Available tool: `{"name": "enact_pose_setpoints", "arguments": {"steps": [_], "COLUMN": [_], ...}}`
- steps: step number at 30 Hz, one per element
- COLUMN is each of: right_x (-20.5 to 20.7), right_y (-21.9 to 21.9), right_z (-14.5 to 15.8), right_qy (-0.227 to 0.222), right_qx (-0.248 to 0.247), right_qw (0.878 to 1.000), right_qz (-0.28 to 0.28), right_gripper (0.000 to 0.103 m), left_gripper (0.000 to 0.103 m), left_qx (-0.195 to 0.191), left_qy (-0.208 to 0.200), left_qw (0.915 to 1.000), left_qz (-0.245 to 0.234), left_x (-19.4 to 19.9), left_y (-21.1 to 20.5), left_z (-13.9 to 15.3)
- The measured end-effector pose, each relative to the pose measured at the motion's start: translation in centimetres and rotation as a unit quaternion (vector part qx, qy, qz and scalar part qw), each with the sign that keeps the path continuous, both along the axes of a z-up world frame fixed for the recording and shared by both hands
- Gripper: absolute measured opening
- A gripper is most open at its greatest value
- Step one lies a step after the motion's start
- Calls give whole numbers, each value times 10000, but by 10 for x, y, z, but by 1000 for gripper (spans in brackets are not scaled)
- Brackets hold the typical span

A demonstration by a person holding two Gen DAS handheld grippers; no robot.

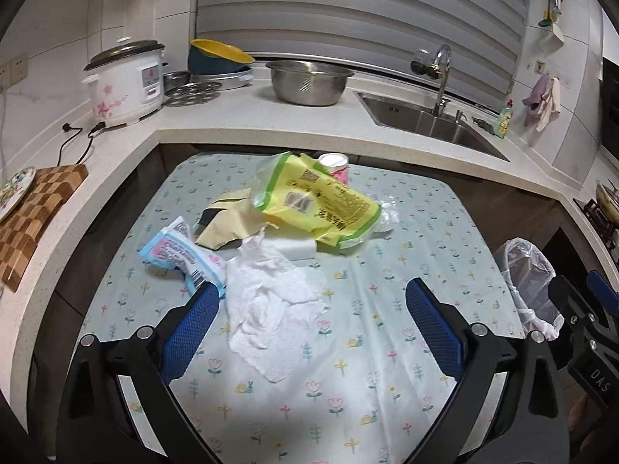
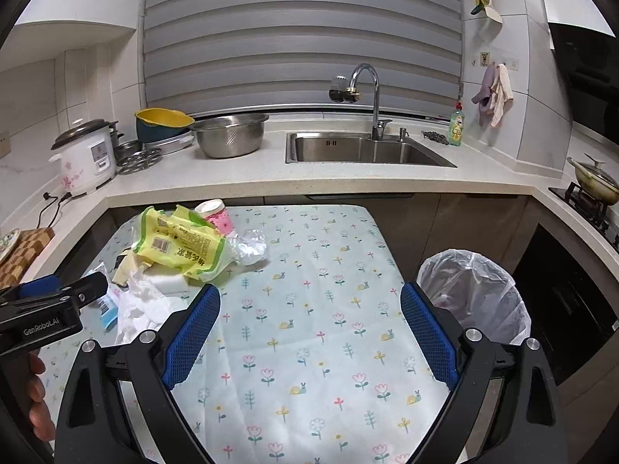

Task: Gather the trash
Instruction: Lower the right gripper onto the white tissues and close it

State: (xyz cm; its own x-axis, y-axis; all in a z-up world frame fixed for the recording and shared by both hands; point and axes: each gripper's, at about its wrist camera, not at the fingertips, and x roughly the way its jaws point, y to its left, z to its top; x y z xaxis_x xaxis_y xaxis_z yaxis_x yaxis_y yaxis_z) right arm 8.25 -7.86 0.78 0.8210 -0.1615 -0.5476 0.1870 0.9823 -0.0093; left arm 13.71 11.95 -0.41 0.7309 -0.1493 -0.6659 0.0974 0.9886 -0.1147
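Your left gripper (image 1: 309, 321) and right gripper (image 2: 309, 332) are both spread wide and hold nothing, so the paper towel (image 1: 271, 309), yellow bag (image 1: 321, 205) and other trash remain on the table (image 2: 309, 367), beside the lined bin (image 2: 476, 294).

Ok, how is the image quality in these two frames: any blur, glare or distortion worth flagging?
Left wrist view: sharp, strong fisheye bending of the counter edge, dark corners, and a bright washed-out patch on the tablecloth near the open left hand-held gripper. Right wrist view: equally sharp, same curved edges, even light, mild shine on the faucet.
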Motion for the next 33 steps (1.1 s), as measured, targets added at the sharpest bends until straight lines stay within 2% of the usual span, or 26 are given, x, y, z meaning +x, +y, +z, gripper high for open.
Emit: {"name": "enact_pose_setpoints", "arguments": {"steps": [4,16,22,29,32,33], "right_x": [8,37,58,90,105,112], "right_y": [22,82,104,126,131,133], "right_z": [-16,-53,-73,-96,-105,-109], "right_qy": [274,726,825,1048,1122,1170], "right_qx": [160,-109,331,403,508,545], "right_qw": [9993,9963,9927,9881,9854,9840], "right_qz": [205,453,812,1056,1176,1229], "right_gripper": [91,91,91,91,86,80], "left_gripper": [93,93,95,95,95,95], "left_qx": [42,300,320,308,230,212], "left_qy": [152,388,527,742,848,879], "left_qw": [9995,9957,9941,9923,9913,9910], "left_qz": [284,790,896,948,982,990], "left_x": [-1,4,13,24,29,30], "left_y": [28,86,104,120,125,127], "left_z": [-13,-46,-62,-82,-89,-91]}}
